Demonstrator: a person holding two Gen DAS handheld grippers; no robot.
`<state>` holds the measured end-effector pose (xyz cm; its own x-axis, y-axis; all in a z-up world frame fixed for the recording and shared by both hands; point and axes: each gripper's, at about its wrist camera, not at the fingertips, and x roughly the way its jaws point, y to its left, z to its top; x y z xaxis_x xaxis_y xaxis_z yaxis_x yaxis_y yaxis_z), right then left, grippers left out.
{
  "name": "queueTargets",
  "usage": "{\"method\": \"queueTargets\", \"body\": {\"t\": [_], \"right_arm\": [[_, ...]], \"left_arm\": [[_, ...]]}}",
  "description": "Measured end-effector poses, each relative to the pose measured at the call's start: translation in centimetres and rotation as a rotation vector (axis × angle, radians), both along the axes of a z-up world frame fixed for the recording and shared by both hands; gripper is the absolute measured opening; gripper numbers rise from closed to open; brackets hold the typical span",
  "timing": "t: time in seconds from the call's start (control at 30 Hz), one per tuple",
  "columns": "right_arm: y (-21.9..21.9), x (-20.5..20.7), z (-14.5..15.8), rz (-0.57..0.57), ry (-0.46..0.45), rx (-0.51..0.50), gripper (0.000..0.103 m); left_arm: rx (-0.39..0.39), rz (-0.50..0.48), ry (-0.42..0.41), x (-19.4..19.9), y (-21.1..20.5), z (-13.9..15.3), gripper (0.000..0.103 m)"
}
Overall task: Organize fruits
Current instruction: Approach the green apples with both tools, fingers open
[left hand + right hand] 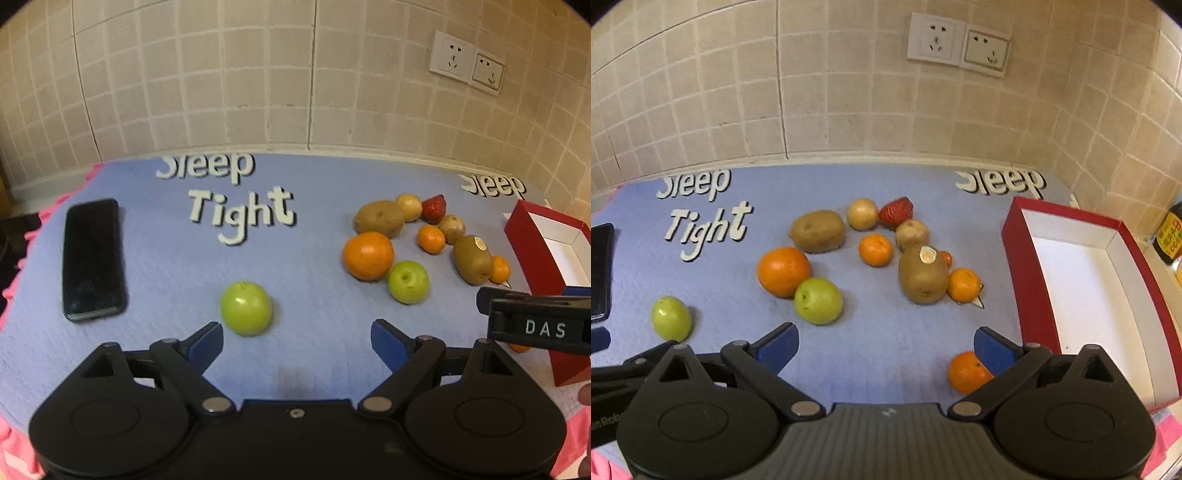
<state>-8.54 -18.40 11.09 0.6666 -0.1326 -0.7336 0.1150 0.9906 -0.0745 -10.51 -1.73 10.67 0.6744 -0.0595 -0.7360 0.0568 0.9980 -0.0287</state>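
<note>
Fruit lies on a blue cloth (886,339): a big orange (783,271), a green apple (818,301), two kiwis (817,230) (923,277), a strawberry (895,211), several small oranges (875,250) and pale round fruits (862,213). A second green apple (246,308) lies alone, just ahead of my open, empty left gripper (297,341). My right gripper (886,347) is open and empty, with a small orange (967,372) beside its right finger. A red box (1089,288) with a white, empty inside stands at the right.
A black phone (92,258) lies on the cloth at the left. A tiled wall with two sockets (956,44) runs behind the table. A dark bottle (1171,236) stands beyond the box. The cloth has pink edges (14,280).
</note>
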Motion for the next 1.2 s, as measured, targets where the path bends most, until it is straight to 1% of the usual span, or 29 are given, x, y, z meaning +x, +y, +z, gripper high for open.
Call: {"method": "queueTargets", "body": {"t": [0.07,0.43,0.53,0.73,1.2], "right_arm": [[-0.1,0.0,-0.1,-0.005,0.007,0.013,0.102],[0.5,-0.2,0.3,0.015,0.007,-0.024,0.102],[0.4,-0.3,0.4,0.014,0.007,-0.009,0.102],[0.5,-0.4,0.6,0.018,0.004,-0.004,0.102],[1.0,-0.5,0.6,0.033,0.003,0.002,0.102]], "left_arm": [[0.003,0.009,0.001,0.0,-0.2,0.1,0.103],[-0.022,0.029,0.016,0.1,0.4,0.2,0.103],[-0.031,0.040,0.024,0.2,0.7,0.1,0.103],[-0.030,0.036,0.015,0.1,0.7,0.3,0.103],[-0.034,0.034,0.028,0.2,0.6,0.1,0.103]]}}
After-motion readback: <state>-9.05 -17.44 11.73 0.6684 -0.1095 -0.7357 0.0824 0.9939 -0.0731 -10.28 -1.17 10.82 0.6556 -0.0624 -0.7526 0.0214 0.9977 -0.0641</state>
